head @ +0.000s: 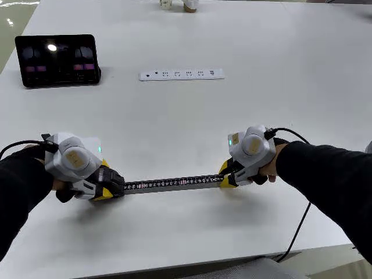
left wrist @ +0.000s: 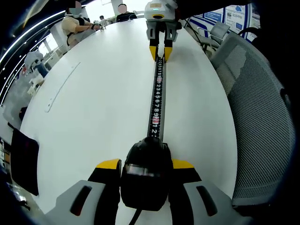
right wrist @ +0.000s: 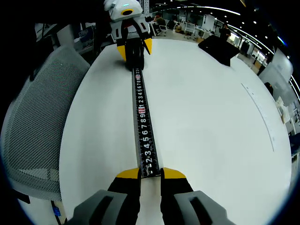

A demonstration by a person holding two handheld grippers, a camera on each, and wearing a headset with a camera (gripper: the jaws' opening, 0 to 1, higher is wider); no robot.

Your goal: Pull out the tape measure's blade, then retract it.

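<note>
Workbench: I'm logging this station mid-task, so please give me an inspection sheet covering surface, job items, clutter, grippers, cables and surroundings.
Surface: white table, glossy.
Job's things: tape measure case, black; blade pulled out, stretched straight between the grippers.
Clutter: dark propped tablet and white power strip further back; two small items at the far edge, too cropped to identify.
Grippers: left gripper shut on the case; right gripper shut on the blade's end.
Cables: left cable and right cable, both black; the right one drops past the table's near edge.
Surroundings: mesh chair beside the table; people seated at the far end.
</note>
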